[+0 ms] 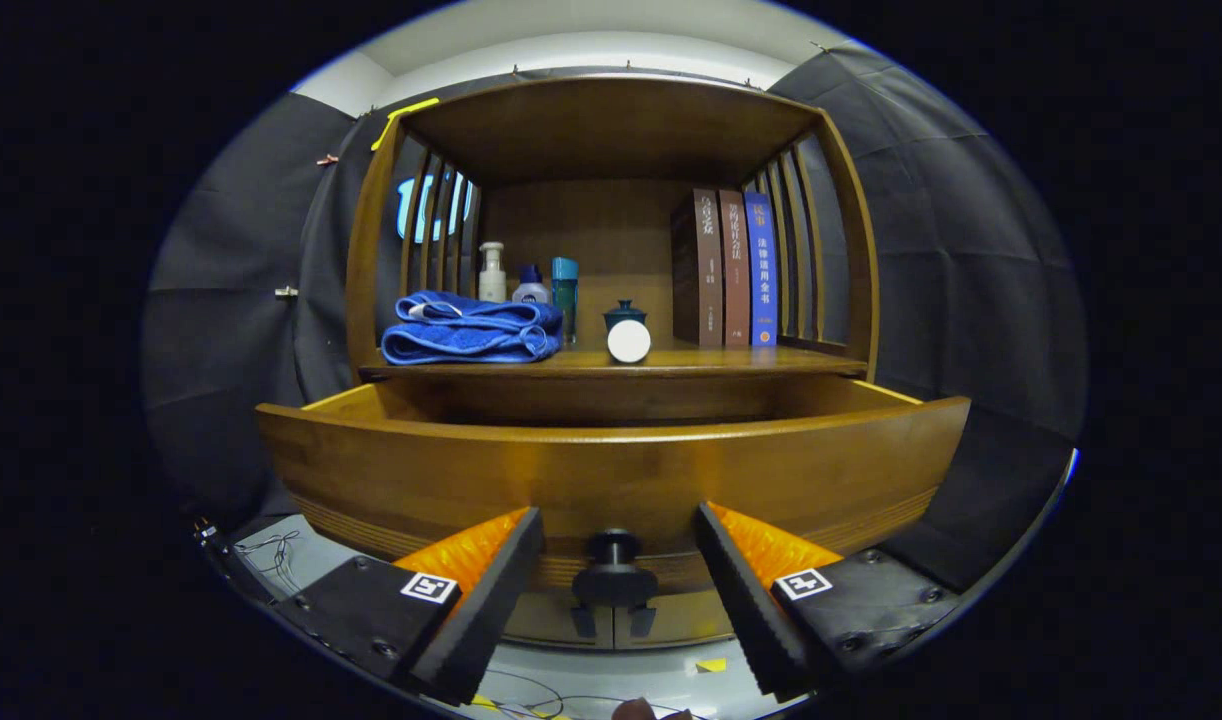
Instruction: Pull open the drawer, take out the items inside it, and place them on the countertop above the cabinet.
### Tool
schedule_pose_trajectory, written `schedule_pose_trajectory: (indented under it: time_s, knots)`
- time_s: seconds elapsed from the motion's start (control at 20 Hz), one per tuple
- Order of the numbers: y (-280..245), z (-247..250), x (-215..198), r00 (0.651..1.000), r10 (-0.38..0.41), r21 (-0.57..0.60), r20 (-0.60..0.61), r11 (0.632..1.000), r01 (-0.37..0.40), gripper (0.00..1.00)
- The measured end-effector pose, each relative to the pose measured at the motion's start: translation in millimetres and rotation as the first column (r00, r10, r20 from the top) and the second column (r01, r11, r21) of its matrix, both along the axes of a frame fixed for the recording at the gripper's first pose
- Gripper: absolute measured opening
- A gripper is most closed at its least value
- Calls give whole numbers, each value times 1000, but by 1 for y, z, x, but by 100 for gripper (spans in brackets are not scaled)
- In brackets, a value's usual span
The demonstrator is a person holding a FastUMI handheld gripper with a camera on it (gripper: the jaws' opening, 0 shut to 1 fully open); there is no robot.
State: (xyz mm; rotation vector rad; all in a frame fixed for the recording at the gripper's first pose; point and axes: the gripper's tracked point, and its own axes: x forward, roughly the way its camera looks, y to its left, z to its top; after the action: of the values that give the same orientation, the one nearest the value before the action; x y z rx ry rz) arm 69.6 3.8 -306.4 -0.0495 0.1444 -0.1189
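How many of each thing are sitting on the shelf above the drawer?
Books: 3
Bottles: 3
Folded blue towels: 1
Small lidded pots: 1
White round things: 1
Total: 9
The fingers are open around the drawer knob.

The drawer [611, 470] front was polished wood with a warm gloss; its knob [613, 560] looked dark and matt. On the countertop [751, 360], the folded towel [469, 328] was soft terry cloth, the round lid [628, 341] smooth. The gripper [619, 560] fingers, spread apart, had ridged pads [741, 590].

The drawer [611, 470] stands pulled out below the countertop [611, 362]. On it, a folded towel [469, 328] lies left, books [736, 268] stand right. The gripper's [618, 560] spread fingers flank the drawer knob [613, 548].
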Motion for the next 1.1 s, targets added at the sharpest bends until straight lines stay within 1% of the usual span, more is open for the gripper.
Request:
schedule_pose_trajectory:
  time_s: [0.1, 0.5, 0.7, 0.85, 1.0, 1.1]
  knots:
    - [0, -1, 15, 1000, -1, 11, 0, 1000, 1, 99]
    - [-4, -6, 74, 1000, -6, -35, 11, 999, 7, 99]
    - [-3, -7, 99, 1000, -12, -36, 4, 999, 13, 99]
    - [-4, -7, 109, 1000, -14, -28, 0, 1000, 14, 99]
    - [-4, -7, 109, 1000, -10, -38, 14, 999, 11, 99]
    - [-4, -7, 109, 1000, -10, -32, 0, 999, 10, 99]
